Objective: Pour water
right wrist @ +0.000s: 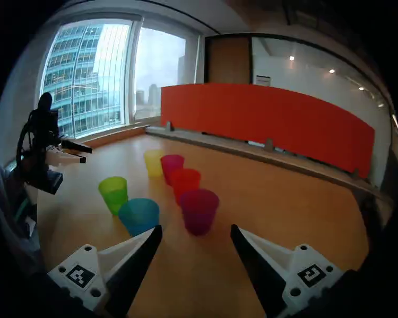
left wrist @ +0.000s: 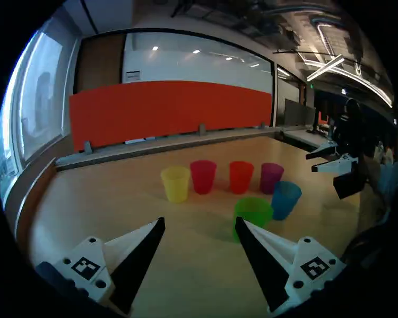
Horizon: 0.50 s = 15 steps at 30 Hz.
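Observation:
Several plastic cups stand upright on a wooden table [left wrist: 119, 212]. In the left gripper view a row of yellow [left wrist: 175, 183], pink [left wrist: 203, 176], orange [left wrist: 241, 176] and purple [left wrist: 271, 177] cups stands behind a blue cup [left wrist: 285, 199] and a green cup [left wrist: 252, 213]. My left gripper [left wrist: 199, 221] is open just short of the green cup, holding nothing. My right gripper [right wrist: 195, 229] is open in front of the purple cup [right wrist: 199, 211], with the blue cup [right wrist: 139, 215] by its left finger. I cannot tell whether any cup holds water.
An orange partition [left wrist: 167, 111] runs along the table's far edge. Large windows [right wrist: 87, 79] stand beyond it. Across the cups, each view shows the other gripper in the air: the right one [left wrist: 310, 163] and the left one [right wrist: 87, 155].

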Available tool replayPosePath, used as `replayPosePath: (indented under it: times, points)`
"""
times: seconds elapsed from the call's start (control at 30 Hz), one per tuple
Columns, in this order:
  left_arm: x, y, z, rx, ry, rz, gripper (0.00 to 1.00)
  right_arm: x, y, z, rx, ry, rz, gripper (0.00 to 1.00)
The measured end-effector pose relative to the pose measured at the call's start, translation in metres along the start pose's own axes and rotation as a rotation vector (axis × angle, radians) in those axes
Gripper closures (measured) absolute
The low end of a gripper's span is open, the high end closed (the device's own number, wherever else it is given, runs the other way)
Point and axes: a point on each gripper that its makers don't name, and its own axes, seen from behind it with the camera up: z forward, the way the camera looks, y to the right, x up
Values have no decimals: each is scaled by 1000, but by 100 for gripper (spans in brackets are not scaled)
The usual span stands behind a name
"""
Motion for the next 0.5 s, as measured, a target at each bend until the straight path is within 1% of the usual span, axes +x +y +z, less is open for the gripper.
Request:
replayPosePath:
  times: [0.1, 0.27, 0.37, 0.5]
  points:
    - [11, -7, -3, 49, 47, -15, 1, 7, 8, -2, -45, 29, 15, 0]
    - [27, -16, -8, 125, 118, -20, 1, 18, 26, -5, -146, 84, 24, 0]
    - [36, -19, -11, 164, 154, -24, 1, 25, 38, -9, -216, 117, 32, 0]
    - [45, -21, -16, 208, 205, -37, 1, 33, 54, -14, -308, 163, 58, 0]
